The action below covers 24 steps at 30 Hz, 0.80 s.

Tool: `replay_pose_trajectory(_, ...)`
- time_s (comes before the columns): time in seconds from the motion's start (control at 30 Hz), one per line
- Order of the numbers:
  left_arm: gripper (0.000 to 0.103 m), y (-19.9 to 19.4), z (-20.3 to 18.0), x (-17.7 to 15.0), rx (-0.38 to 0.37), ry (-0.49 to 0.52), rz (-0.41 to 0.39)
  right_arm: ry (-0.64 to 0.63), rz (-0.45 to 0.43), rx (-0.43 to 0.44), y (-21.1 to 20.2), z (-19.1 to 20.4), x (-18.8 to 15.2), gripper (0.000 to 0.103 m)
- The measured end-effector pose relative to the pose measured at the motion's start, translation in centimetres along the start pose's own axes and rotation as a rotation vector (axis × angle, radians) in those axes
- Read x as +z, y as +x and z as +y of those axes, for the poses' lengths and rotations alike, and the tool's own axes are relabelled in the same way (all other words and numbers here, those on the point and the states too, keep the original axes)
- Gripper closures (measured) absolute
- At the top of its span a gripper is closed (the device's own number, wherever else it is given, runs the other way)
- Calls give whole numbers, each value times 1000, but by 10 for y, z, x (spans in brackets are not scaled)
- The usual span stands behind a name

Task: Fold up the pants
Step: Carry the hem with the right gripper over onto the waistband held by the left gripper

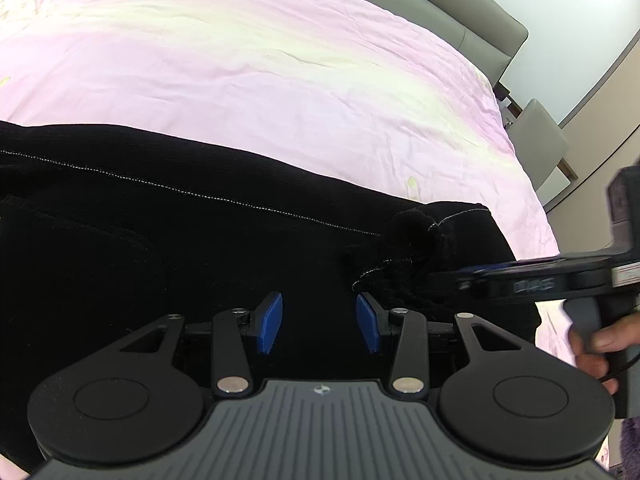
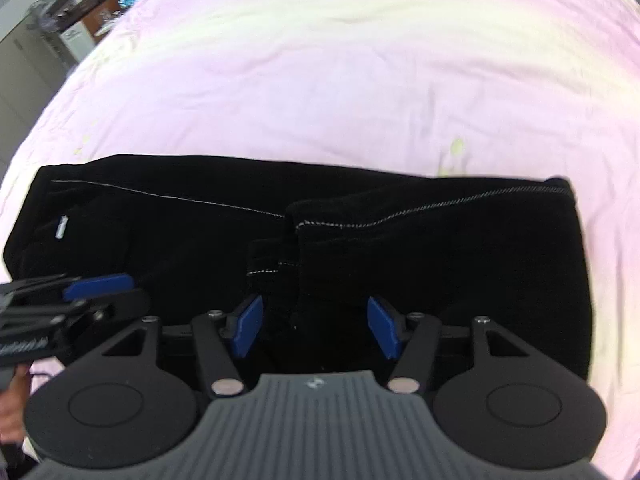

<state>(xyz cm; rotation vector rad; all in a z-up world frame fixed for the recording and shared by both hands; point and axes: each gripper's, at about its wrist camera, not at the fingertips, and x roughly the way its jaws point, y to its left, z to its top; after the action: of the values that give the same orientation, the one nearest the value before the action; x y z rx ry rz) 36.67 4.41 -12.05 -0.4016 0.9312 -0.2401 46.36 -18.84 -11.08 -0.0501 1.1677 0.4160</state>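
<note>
Pants (image 2: 360, 232), black with pale stitching, lie folded across the near part of the pink bed (image 2: 320, 80). I hold my right tongs (image 2: 316, 326) parted over the bunched hem, gripping nothing. My left tongs (image 1: 319, 322) hover beside them, also parted and empty, above the dark cloth.

Bright, overexposed bedding (fisheye-bent edges), slight blur

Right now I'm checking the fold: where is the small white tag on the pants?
In the right wrist view the white tag sits at the left end of the black pants, just above the left gripper.
</note>
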Motion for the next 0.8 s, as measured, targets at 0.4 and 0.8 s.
replay_pose_trajectory(0.4,55,-2,4,-7,-1,10,21,-139,-7,100,-23,19,-65,78)
replay_pose_trajectory(0.8,52,7,-31,4,-33,45,29,-144,-50,169,-4,22,-90,46)
